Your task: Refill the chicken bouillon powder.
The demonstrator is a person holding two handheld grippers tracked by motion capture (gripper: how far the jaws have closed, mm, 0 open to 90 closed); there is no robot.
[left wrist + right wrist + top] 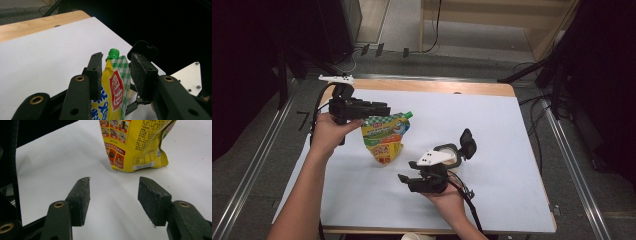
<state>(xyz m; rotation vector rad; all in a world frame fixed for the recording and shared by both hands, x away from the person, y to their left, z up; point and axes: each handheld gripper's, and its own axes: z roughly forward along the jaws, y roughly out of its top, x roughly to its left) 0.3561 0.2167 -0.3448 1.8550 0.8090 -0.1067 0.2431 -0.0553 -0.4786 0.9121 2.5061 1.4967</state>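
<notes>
A yellow spouted pouch (384,137) with a green cap stands upright on the white mat (502,120). My left gripper (383,111) reaches its top from the left. In the left gripper view the pouch (116,92) rises between the jaws of the left gripper (119,56). The left pad lies against it and the right pad stands a sliver off, so nothing is clamped. My right gripper (407,181) hovers low, to the right of the pouch. In the right gripper view it (114,181) is open and empty, facing the pouch's base (135,142).
A pale round object (452,154) sits partly hidden behind the right gripper. The mat covers a wooden table whose far edge (422,86) shows. Metal rails run along both sides and cables lie on the floor beyond. A cup rim (417,236) peeks in at the bottom.
</notes>
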